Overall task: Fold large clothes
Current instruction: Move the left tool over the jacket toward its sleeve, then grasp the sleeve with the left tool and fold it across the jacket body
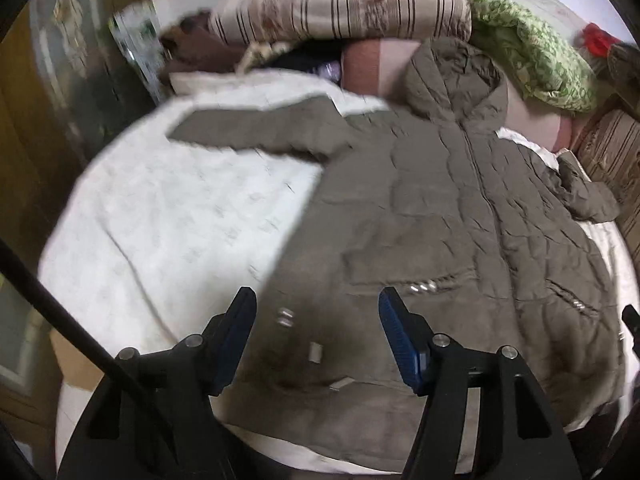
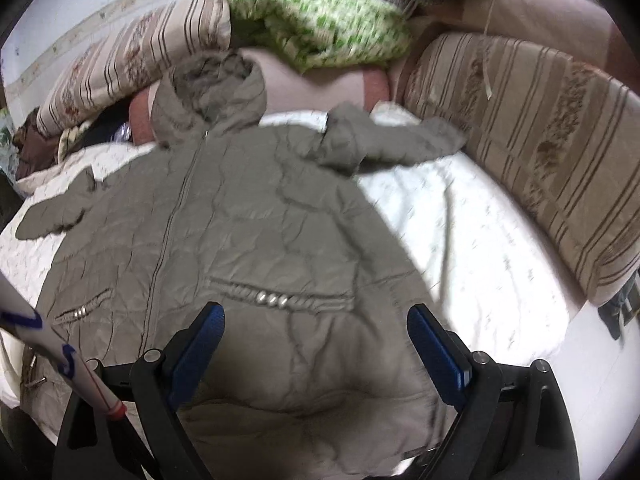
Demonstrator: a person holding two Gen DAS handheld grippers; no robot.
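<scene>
A large olive-brown quilted hooded coat lies front up on a white bedsheet, zipped, hood toward the pillows. It also shows in the right wrist view. One sleeve stretches out flat to the left; the other sleeve lies crumpled at the right. My left gripper is open and empty above the coat's lower left hem. My right gripper is open and empty above the lower right hem.
Striped pillows and a green patterned blanket lie at the bed's head. A long striped cushion lines the right side. A wooden cabinet stands left of the bed.
</scene>
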